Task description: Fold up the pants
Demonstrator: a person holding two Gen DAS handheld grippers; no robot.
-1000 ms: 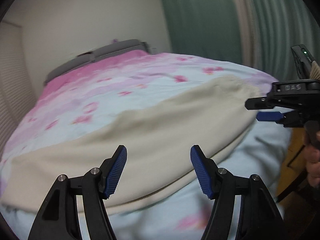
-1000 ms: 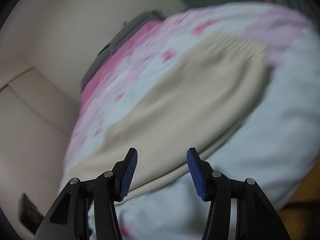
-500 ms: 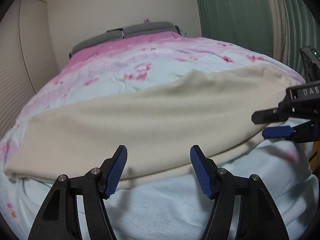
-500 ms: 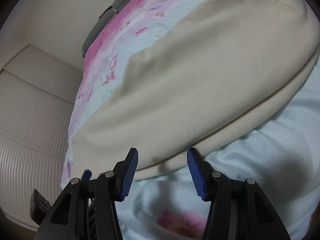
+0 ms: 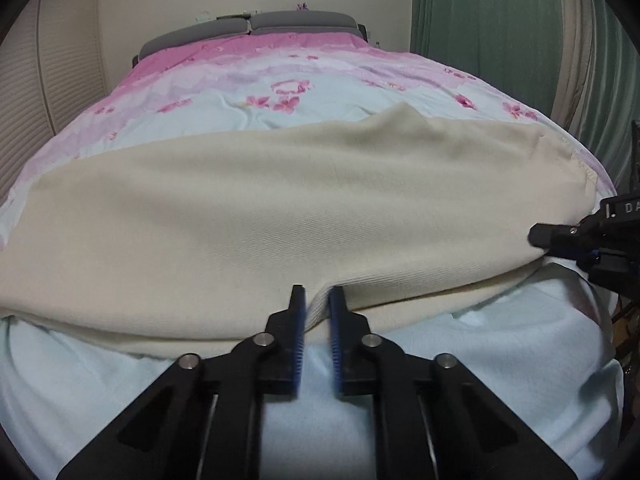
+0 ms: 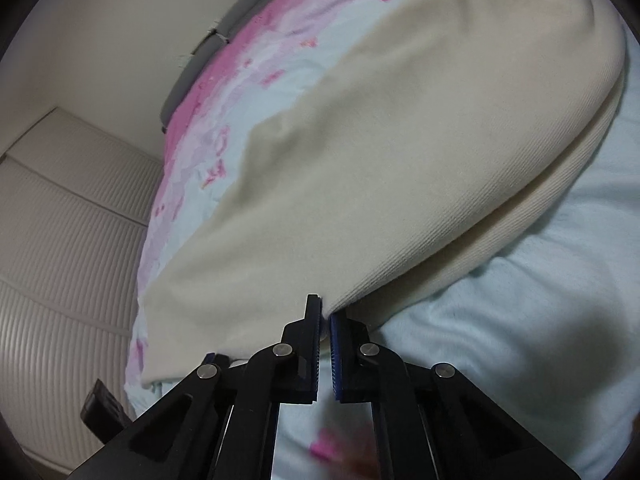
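Observation:
The cream pants (image 5: 280, 208) lie flat across the bed, spread from left to right, with a second layer showing along the near edge. My left gripper (image 5: 317, 312) is shut on the near edge of the pants at its middle. My right gripper (image 6: 324, 326) is shut on the near edge of the pants (image 6: 380, 140) too. It also shows at the right edge of the left wrist view (image 5: 560, 240), at the right end of the pants.
The bed has a pale blue cover (image 5: 460, 380) with pink flowers, turning pink toward the grey headboard (image 5: 256, 28). A green curtain (image 5: 480, 12) hangs at the right. Ribbed white closet doors (image 6: 60, 248) stand at the left.
Both grippers moved down to the near edge of the pants and closed on it. They were open and above the fabric before.

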